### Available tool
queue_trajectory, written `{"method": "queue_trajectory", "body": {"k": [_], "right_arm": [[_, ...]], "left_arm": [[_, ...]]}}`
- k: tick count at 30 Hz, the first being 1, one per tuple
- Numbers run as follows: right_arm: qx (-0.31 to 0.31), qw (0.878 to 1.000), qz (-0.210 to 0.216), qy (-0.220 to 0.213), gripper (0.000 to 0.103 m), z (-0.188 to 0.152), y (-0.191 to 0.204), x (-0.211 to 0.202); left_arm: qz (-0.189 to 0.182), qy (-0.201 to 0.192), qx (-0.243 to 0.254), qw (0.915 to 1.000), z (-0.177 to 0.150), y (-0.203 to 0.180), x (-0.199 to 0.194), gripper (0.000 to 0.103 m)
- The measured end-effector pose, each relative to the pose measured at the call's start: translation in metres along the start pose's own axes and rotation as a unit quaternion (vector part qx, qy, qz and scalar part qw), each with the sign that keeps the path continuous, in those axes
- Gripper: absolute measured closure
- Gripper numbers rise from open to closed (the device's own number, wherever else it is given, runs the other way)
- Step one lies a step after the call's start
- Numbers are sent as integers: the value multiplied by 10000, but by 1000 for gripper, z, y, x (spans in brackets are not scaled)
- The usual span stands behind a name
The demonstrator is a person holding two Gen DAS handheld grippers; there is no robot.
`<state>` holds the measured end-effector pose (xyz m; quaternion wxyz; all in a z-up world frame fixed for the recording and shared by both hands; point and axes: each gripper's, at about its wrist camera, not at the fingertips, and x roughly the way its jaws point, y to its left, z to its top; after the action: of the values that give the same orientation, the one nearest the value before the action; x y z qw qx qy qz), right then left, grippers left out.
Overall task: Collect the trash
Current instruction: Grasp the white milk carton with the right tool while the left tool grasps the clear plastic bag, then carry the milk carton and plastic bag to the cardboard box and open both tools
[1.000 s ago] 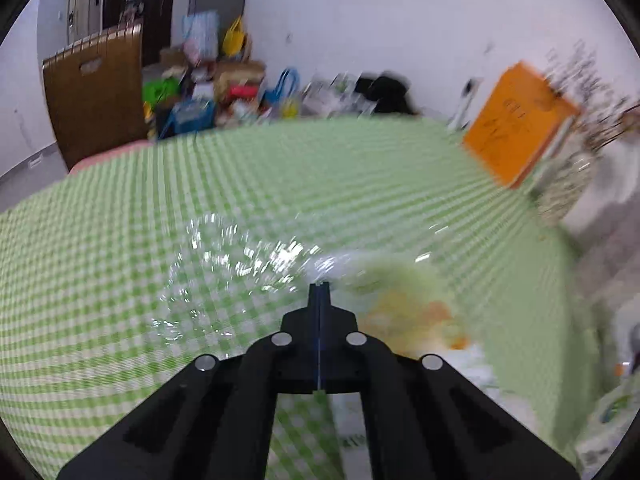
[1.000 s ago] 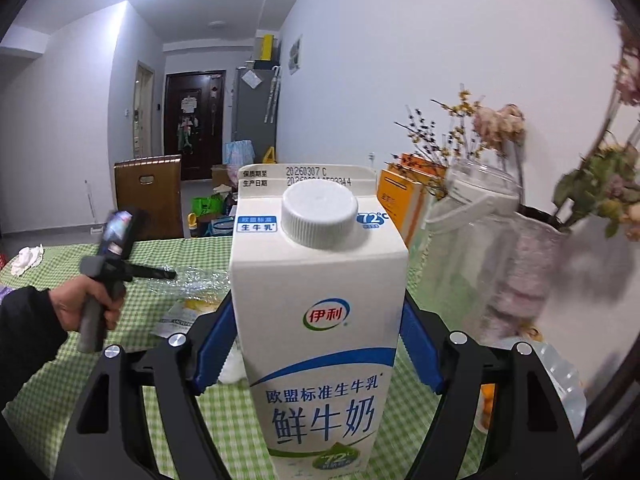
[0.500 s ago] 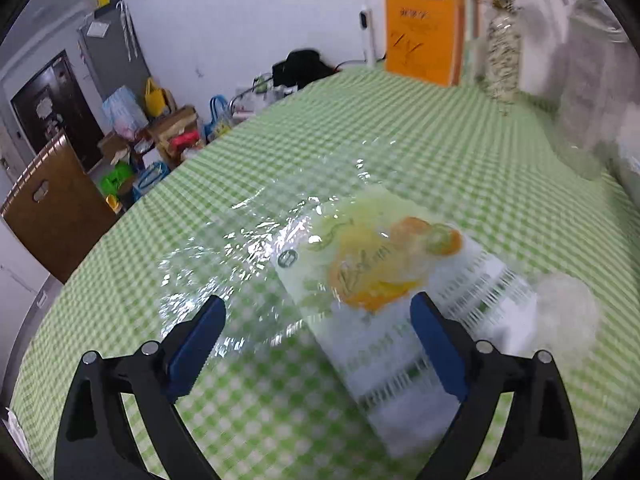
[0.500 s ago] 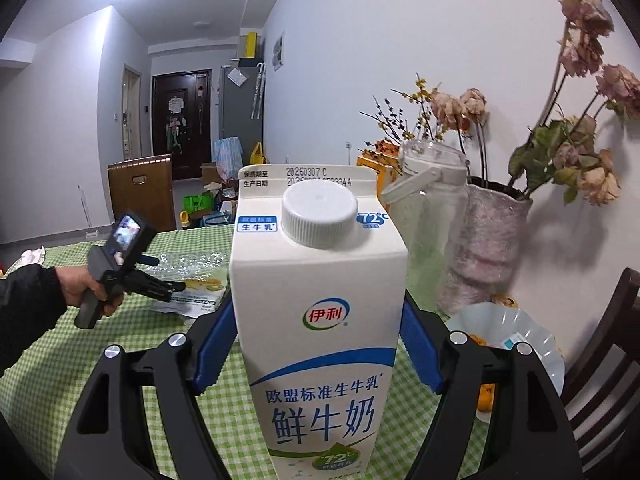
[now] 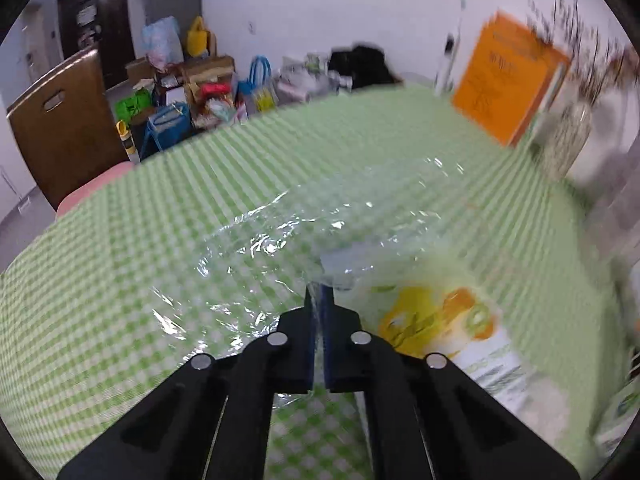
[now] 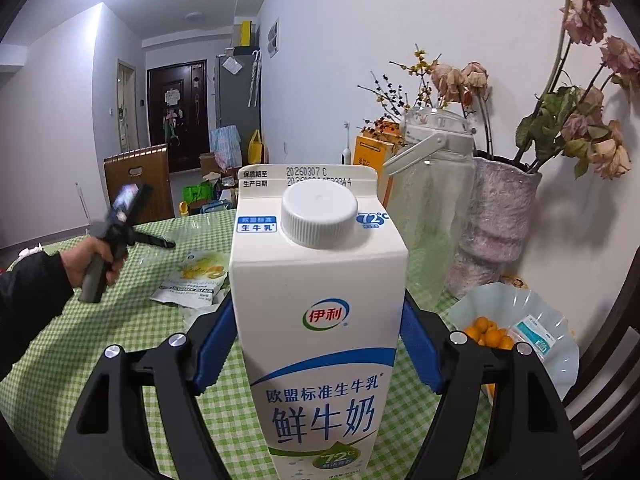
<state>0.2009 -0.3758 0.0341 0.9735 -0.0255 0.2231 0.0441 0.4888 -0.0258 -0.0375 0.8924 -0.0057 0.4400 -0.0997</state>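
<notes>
My right gripper (image 6: 316,344) is shut on a white milk carton (image 6: 320,300), its blue pads pressing both sides; the carton stands upright and hides the table straight ahead. My left gripper (image 5: 319,294) has its jaws closing, pressed together on a fold of clear plastic wrap (image 5: 320,224) that spreads crumpled over the green checked tablecloth (image 5: 120,280). A flat snack packet (image 5: 436,320) with a fruit picture lies just right of those fingers. In the right wrist view a hand (image 6: 96,260) holds the left gripper (image 6: 160,243) above the cloth, left of the packet (image 6: 196,276).
An orange box (image 5: 508,76) stands at the table's far right. Right of the carton are a clear jug (image 6: 432,200), a vase of dried flowers (image 6: 496,220) and a plate with small oranges (image 6: 520,320). A wooden chair (image 5: 60,120) and bags (image 5: 200,92) lie beyond the table.
Half a second ago the left gripper stood wide open over the packet; now it is shut again on the wrap, left of the packet. The right gripper keeps its hold on the carton.
</notes>
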Motion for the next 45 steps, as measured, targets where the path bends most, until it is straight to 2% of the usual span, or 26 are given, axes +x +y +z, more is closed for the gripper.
{"method": "queue_trajectory", "body": {"k": [4, 8, 10, 14, 18, 19, 22, 25, 27, 30, 35, 37, 40, 42, 45], "right_arm": [[-45, 9999, -35, -99, 30, 1, 3, -20], [133, 9996, -61, -240, 30, -6, -8, -58], [164, 9993, -201, -256, 30, -13, -14, -81], [-15, 9982, -569, -169, 30, -41, -29, -132], [-234, 9960, -821, 259, 30, -86, -49, -174], [-300, 9948, -873, 423, 30, -99, -53, -181], [-369, 9883, -1058, 1037, 30, -143, -72, -199], [-247, 9773, -1337, 1627, 30, -192, -96, -211], [-20, 9735, -1395, 1812, 30, -224, -112, -216], [288, 9730, -1428, 1793, 30, -259, -127, -221], [628, 9777, -1405, 1427, 30, -301, -141, -233], [1053, 9754, -1420, 1320, 30, -318, -152, -237], [1637, 9673, -1352, 1388, 30, -357, -164, -240], [1875, 9637, -1283, 1401, 30, -378, -163, -245], [1997, 9603, -1375, 1378, 30, -388, -160, -255]], "left_arm": [[-429, -708, 4, 9966, -2, -12, -73, 103], [-810, -1104, 211, 9903, -23, -47, -123, 103], [-974, -1189, 330, 9876, -38, -70, -141, 103], [-1580, -1147, 557, 9792, -72, -122, -172, 103], [-2080, -1080, 1028, 9667, -113, -181, -197, 103], [-2249, -1063, 1190, 9612, -126, -201, -205, 103], [-2707, -863, 1466, 9475, -156, -241, -213, 103], [-2910, -619, 1738, 9388, -186, -285, -208, 103], [-2939, -493, 1934, 9347, -204, -312, -200, 103], [-3054, -206, 2105, 9284, -234, -350, -193, 103], [-3290, 156, 2209, 9180, -274, -390, -183, 103], [-3355, 327, 2283, 9134, -291, -405, -177, 103], [-3374, 643, 2432, 9071, -319, -427, -165, 103], [-3398, 890, 2568, 9004, -338, -446, -155, 103], [-3534, 1394, 2799, 8817, -370, -472, -138, 103]]}}
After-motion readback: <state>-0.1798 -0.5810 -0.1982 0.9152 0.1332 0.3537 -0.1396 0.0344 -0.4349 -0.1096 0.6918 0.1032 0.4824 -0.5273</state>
